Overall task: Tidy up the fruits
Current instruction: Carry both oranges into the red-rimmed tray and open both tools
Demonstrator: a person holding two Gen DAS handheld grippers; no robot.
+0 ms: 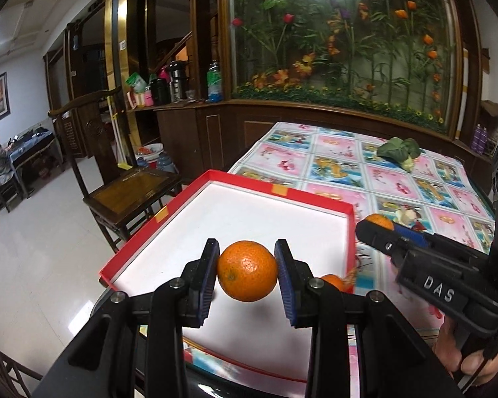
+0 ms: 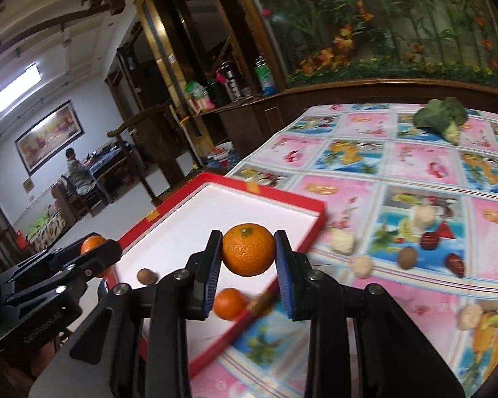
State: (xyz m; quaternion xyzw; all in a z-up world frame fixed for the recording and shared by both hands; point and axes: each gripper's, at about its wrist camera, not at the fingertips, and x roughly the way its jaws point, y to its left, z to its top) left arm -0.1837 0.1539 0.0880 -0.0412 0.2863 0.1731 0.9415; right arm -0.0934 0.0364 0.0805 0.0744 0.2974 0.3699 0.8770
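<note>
From the left wrist camera, the left gripper (image 1: pixel 247 270) squeezes a mandarin orange (image 1: pixel 247 271) between its two blue pads. The orange hangs in the air over the white floor of the red tray (image 1: pixel 315 199). Another small orange (image 1: pixel 332 281) peeks out just behind the right finger. Off to the side, the right gripper (image 1: pixel 378 229) shows with an orange of its own (image 1: pixel 379 221) at its tip.

From the right wrist camera, the right gripper (image 2: pixel 248 250) pinches a second mandarin (image 2: pixel 248 249), stem up, above the tray's near edge (image 2: pixel 282 199). In the tray lie a small orange (image 2: pixel 229 303) and a brown nut (image 2: pixel 146 276). On the flowery tablecloth (image 2: pixel 365 182) sit red dates (image 2: pixel 430 240), white lumps (image 2: pixel 343 242), another brown nut (image 2: pixel 407 257) and a green leafy vegetable (image 2: pixel 441 117).

Both oranges are round and smooth. If a gripper lets go from up high, the orange could bounce, roll over the low rim and fall off the table. Squeezing too hard could squash it.
</note>
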